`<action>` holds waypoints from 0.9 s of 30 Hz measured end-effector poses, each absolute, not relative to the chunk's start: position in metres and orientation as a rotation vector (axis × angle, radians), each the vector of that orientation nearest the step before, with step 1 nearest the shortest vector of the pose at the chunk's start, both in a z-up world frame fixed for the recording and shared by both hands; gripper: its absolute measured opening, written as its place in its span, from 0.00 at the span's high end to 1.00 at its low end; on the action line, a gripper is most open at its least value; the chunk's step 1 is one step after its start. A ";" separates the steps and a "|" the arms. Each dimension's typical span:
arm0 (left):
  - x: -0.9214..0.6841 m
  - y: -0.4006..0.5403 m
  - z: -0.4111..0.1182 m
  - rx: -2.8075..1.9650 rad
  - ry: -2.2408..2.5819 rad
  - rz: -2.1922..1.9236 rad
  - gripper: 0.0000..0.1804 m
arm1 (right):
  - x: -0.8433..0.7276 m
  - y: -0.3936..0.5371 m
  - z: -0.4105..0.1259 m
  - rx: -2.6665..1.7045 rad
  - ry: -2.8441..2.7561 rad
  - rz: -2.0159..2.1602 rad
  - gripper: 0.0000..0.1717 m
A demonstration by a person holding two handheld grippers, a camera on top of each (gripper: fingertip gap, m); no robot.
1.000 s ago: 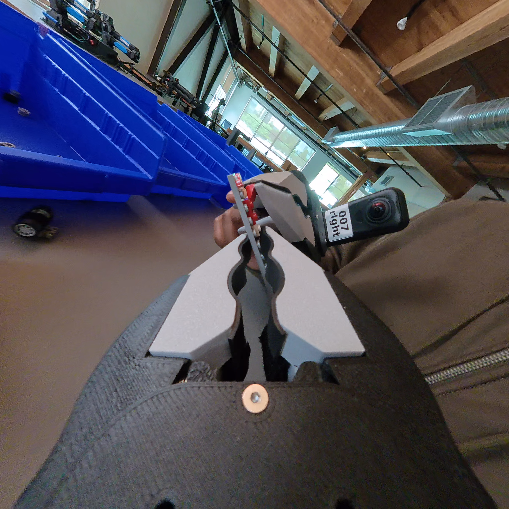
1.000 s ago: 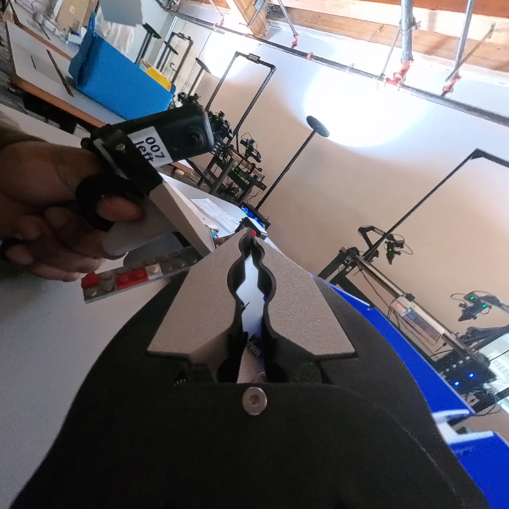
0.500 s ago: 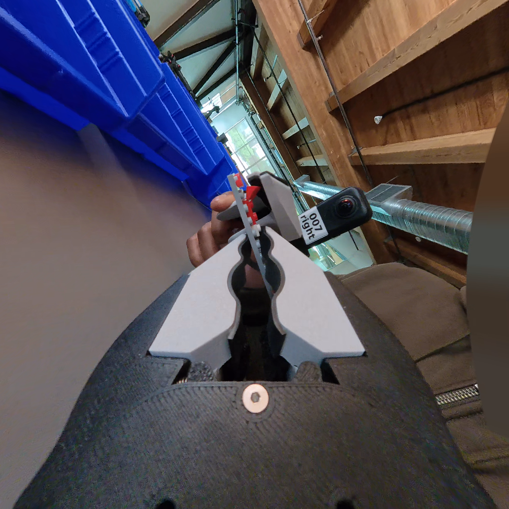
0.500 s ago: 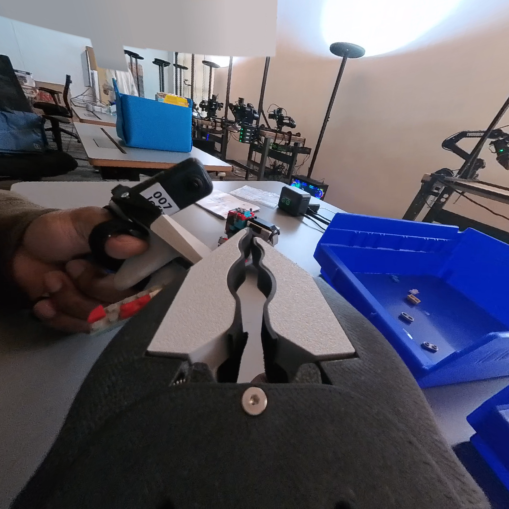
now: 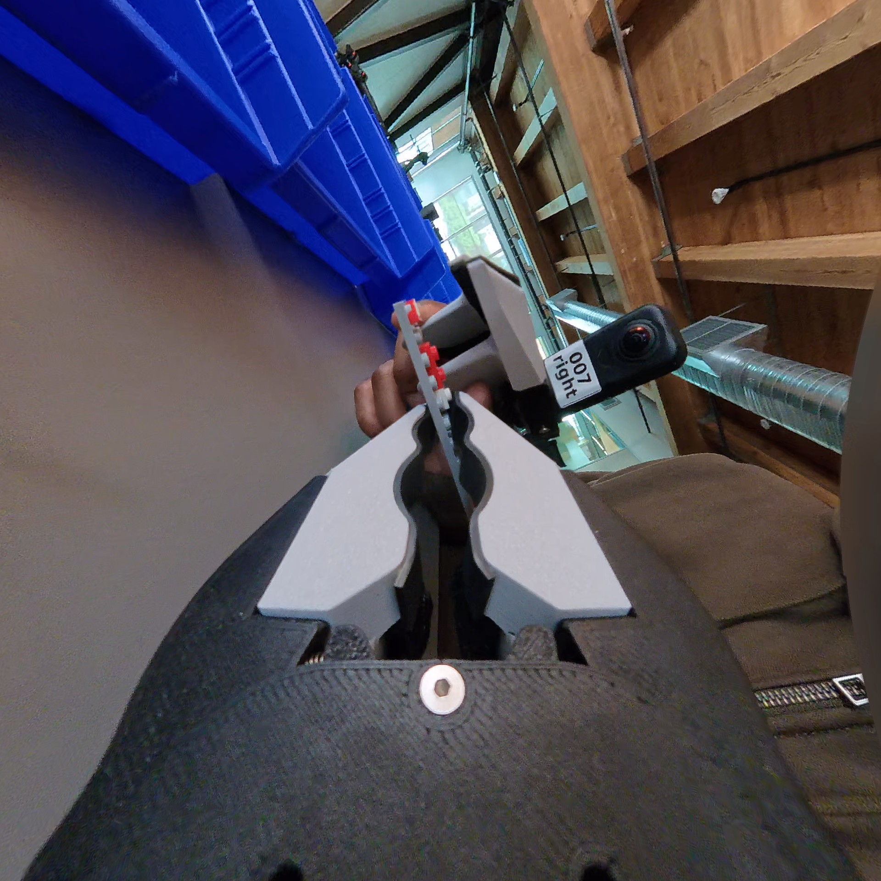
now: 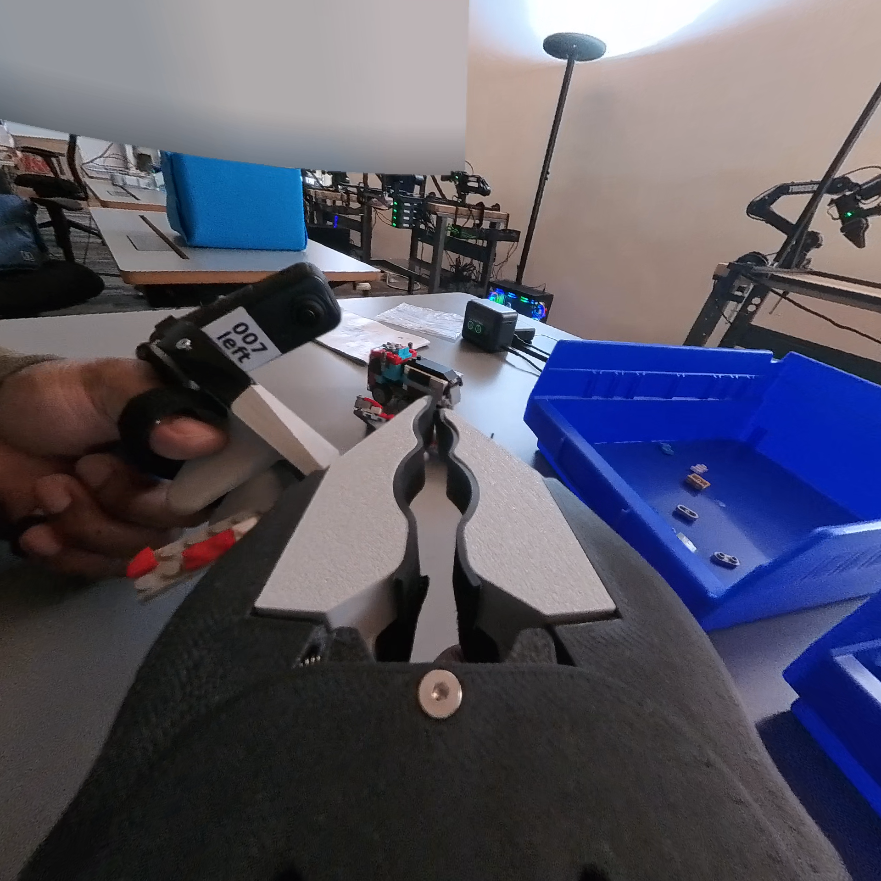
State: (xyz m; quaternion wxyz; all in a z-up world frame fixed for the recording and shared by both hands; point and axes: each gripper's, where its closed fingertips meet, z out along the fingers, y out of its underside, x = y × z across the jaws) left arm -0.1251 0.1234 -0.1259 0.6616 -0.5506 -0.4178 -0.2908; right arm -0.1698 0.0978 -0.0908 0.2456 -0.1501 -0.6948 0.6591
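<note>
My left gripper (image 5: 441,410) is shut on a thin grey studded plate (image 5: 419,353) that carries small red and white pieces and sticks out past the fingertips. The plate also shows in the right wrist view (image 6: 190,553), low at the left, under the left gripper's fingers (image 6: 286,443) and a person's hand (image 6: 71,429). My right gripper (image 6: 433,405) is shut with nothing between its tips. It shows in the left wrist view (image 5: 476,324) just behind the plate. A small toy truck of bricks (image 6: 410,376) stands on the table beyond the right fingertips.
A blue bin (image 6: 667,395) holding several small loose pieces (image 6: 698,481) sits on the grey table (image 6: 71,667) at the right; another bin's corner is at the lower right. A black box with cables (image 6: 491,324) and papers (image 6: 376,333) lie farther back. Blue bins (image 5: 267,95) line the table edge. Spacing between my two grippers at the tips: around 6 cm.
Both views have swung: the right view has tipped down from the wall to the table, truck and bin. The grey plate has stayed in my left grasp, with the right gripper close by it.
</note>
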 end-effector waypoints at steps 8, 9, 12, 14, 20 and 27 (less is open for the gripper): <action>-0.162 0.057 -0.105 -1.240 -0.969 -0.472 0.96 | -0.180 0.096 -0.134 -0.482 -2.215 1.647 0.93; -0.175 0.042 -0.098 -1.243 -0.968 -0.417 0.96 | -0.181 0.092 -0.142 -0.479 -2.286 1.614 0.91; -0.208 0.004 -0.076 -1.255 -0.948 -0.272 0.95 | -0.183 0.074 -0.161 -0.450 -2.468 1.513 0.86; -0.223 -0.011 -0.068 -1.232 -0.927 -0.223 0.95 | -0.185 0.059 -0.170 -0.437 -2.550 1.459 0.85; -0.228 -0.030 -0.074 -1.098 -0.916 -0.275 0.96 | -0.191 0.012 -0.191 -0.342 -2.667 1.287 0.85; -0.230 -0.044 -0.075 -1.071 -0.925 -0.229 0.96 | -0.197 -0.020 -0.206 -0.257 -2.713 1.144 0.87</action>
